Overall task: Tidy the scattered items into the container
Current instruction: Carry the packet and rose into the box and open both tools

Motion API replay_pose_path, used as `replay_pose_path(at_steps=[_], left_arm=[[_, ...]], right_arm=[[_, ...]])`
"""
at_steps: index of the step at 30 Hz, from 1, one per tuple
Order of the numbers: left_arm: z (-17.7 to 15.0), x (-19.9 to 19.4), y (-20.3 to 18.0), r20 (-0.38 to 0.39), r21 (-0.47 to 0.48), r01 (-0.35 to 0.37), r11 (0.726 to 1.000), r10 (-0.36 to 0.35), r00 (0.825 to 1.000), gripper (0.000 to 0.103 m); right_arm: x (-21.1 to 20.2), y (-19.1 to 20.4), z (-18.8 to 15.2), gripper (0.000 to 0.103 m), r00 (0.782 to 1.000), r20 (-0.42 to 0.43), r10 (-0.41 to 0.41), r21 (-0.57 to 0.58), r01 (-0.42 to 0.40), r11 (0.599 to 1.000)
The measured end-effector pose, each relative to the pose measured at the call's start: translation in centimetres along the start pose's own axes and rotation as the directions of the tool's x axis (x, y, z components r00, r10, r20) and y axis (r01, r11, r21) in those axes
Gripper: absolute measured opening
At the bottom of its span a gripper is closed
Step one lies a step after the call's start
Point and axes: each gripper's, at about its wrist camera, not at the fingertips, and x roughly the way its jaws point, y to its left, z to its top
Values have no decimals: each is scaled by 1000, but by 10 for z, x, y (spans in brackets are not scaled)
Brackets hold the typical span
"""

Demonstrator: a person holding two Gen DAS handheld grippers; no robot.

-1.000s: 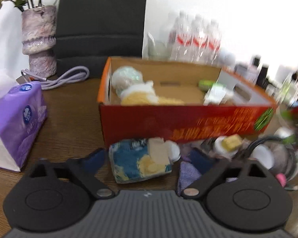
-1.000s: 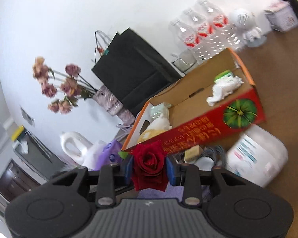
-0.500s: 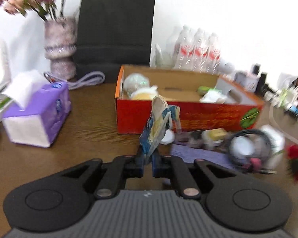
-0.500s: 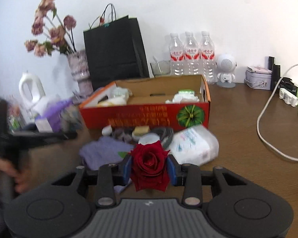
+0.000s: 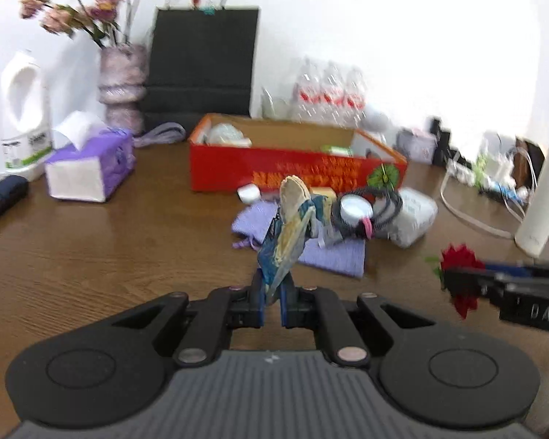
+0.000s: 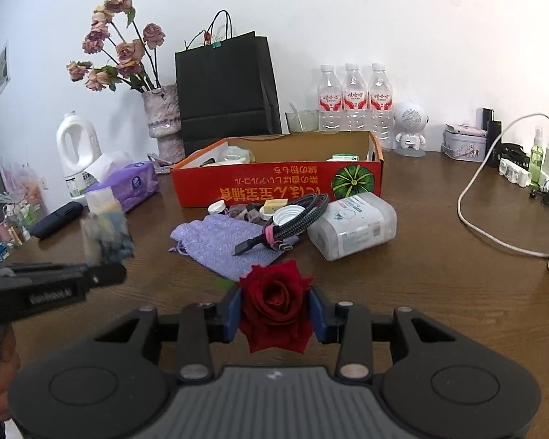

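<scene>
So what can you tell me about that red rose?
The dark red rose is a full open bloom with layered, velvety-looking petals, possibly artificial, and a bit of green leaf at its left. It faces the camera, held above the brown wooden table, squeezed between the blue pads of the right gripper. No stem shows.

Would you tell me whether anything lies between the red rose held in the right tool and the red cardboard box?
Yes: the lilac pouch, coiled black cable and clear plastic pack lie on the table before the box; the air above them looks clear.
</scene>
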Motion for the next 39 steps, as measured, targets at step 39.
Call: replay_pose_path(at_steps=[39], left_arm=[[188,181,-4,79,88,26,996,-33,996,9]], right_arm=[[135,-70,206,39,995,102,11,29,-14,999]])
